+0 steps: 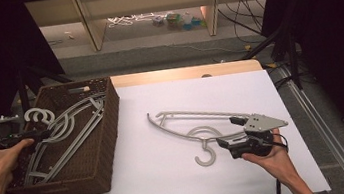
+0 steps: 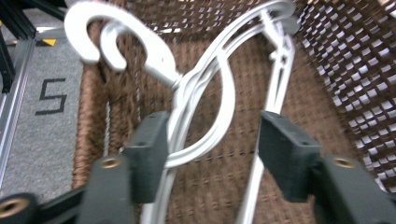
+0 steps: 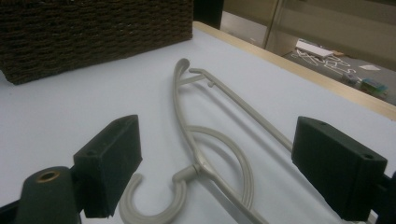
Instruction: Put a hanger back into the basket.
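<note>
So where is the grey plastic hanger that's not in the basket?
In the high view the grey plastic hanger lies flat on the white table, right of the brown wicker basket, just before the open right gripper.

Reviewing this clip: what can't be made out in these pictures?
- Hangers in the basket, high view: overlapping, so their count is unclear.
- Items on the far floor, high view: too small to identify.
- Hanger on the table, right gripper view: far end cut off by the bottom edge.

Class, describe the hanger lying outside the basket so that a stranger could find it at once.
Start at the white table, right of the brown wicker basket. The pale grey hanger lies flat there alone by the right gripper, while the other hangers are stacked inside the basket.
</note>
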The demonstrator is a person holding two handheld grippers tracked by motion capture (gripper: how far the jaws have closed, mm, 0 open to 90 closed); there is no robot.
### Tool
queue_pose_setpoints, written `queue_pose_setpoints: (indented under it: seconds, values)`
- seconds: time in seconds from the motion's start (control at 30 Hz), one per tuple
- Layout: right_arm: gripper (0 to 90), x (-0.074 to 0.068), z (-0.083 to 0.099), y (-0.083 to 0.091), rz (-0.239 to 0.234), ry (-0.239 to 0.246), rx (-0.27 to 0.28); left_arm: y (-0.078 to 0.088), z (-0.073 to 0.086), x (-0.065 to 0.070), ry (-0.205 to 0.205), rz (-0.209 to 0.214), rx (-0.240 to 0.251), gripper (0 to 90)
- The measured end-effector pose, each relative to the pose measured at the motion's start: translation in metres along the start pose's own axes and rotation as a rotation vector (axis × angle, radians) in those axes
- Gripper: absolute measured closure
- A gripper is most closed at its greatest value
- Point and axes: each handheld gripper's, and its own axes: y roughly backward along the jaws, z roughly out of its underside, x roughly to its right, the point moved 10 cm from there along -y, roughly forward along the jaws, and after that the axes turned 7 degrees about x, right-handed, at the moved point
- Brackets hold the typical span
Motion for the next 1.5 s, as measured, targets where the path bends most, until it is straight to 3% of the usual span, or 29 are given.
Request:
queue_pose_setpoints:
  seconds: [0.07, 0.17, 0.27, 0.67, 0.77, 1.03, 1.13, 1.5]
  values:
    - [16.8, -0.001, 0.001, 0.000, -0.002, -0.002, -0.007, 0.005, -0.009, 0.011, 0.020, 0.022, 0.059, 39.2]
    - [16.7, 0.000, 0.000, 0.000, 0.002, -0.001, 0.002, 0.016, -0.019, 0.026, 0.017, 0.046, 0.106, 35.3]
    - [16.7, 0.000, 0.001, 0.000, -0.002, -0.001, -0.005, 0.030, -0.028, 0.051, 0.036, 0.089, 0.168, 32.4]
    - [16.6, -0.003, 0.000, 0.001, -0.012, -0.001, -0.011, 0.068, -0.030, 0.149, 0.047, 0.265, 0.369, 21.2]
    - [16.5, -0.003, 0.000, 0.001, -0.018, -0.002, -0.005, 0.071, -0.024, 0.167, 0.046, 0.304, 0.379, 19.1]
    - [16.5, -0.002, 0.000, 0.000, -0.012, -0.005, -0.004, 0.067, -0.004, 0.215, -0.008, 0.390, 0.421, 17.6]
    - [16.5, -0.002, 0.001, 0.000, -0.007, -0.008, -0.005, 0.063, 0.000, 0.225, -0.007, 0.408, 0.432, 18.0]
    - [16.5, -0.002, 0.003, 0.001, -0.011, -0.032, 0.005, 0.058, 0.010, 0.255, -0.080, 0.453, 0.480, 18.0]
